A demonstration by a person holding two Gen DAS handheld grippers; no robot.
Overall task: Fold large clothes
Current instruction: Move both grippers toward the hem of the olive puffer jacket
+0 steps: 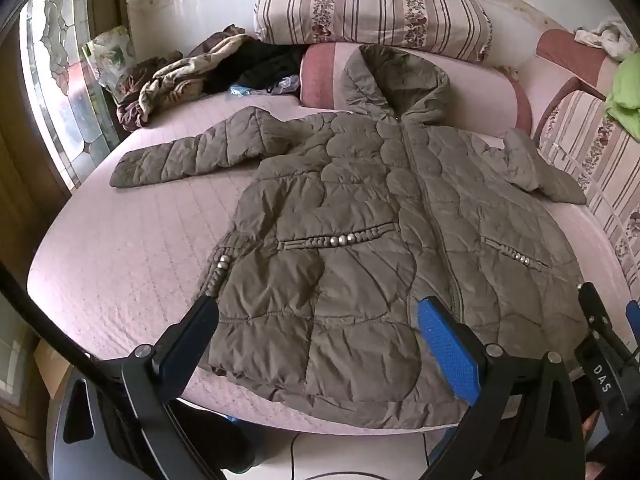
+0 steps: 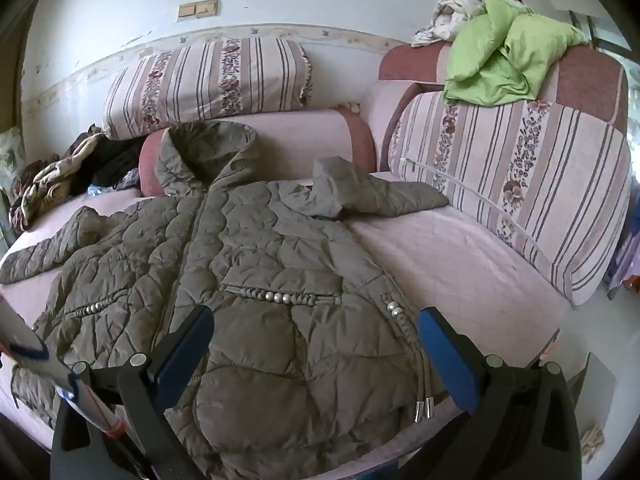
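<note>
Pink bedding (image 1: 120, 264) carries the coat (image 1: 360, 216), front up, hood away from both grippers; left gripper (image 1: 320, 320) and right gripper (image 2: 316, 332) hover wide apart, empty, at its hem.

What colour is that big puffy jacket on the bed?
The jacket is olive-brown with quilted stitching, clearest in the left wrist view.

Pink quilted sofa bed (image 1: 120, 248) against a white wall (image 2: 120, 40) with a peeling floral border. Striped floral cushions (image 2: 208, 80) along its back edge, green cloth (image 2: 508, 56) heaped at the right corner. Stained-glass window (image 1: 60, 80) on the left, daylight coming in
</note>
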